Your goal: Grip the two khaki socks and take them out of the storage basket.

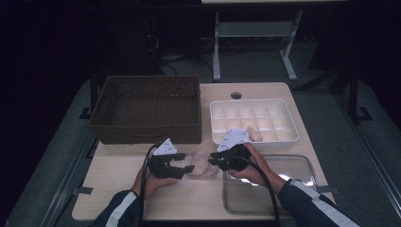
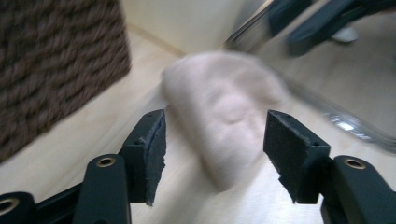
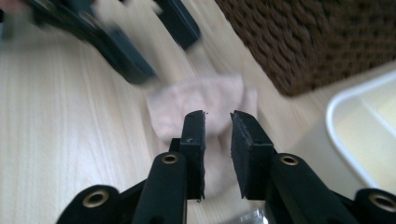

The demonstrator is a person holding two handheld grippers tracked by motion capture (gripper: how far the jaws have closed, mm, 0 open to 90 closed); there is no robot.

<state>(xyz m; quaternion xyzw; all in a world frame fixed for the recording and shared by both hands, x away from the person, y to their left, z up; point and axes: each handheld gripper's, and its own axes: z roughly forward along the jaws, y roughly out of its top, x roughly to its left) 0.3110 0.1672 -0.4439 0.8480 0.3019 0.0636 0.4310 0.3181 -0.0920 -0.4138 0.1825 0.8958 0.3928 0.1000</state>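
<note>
High view: a pale beige folded cloth [image 1: 202, 163] lies on the wooden table [image 1: 118, 165], between the two grippers and just left of the clear tray [image 1: 309, 168].
Left gripper [image 1: 187, 163]: held in the person's left hand [image 1: 153, 182], pointing right at the cloth, which lies at its tips.
Left gripper view: the jaws stand well apart, released; the cloth [image 2: 224, 116] lies on the table ahead of them and between their lines, and neither pad presses on it.
Right gripper [image 1: 213, 158]: held in the right hand [image 1: 253, 172], pointing left at the cloth from above the tray's near-left corner.
Right gripper view: the jaws stand close together with a narrow gap left between the pads; the cloth [image 3: 201, 107] lies beyond and below them, nothing is pinched between them.
Wicker basket [image 1: 149, 109]: behind the left gripper, at the table's far left.
White divided box [image 1: 253, 118]: behind the right gripper, with a pale cloth piece [image 1: 254, 135] in a near compartment.
</note>
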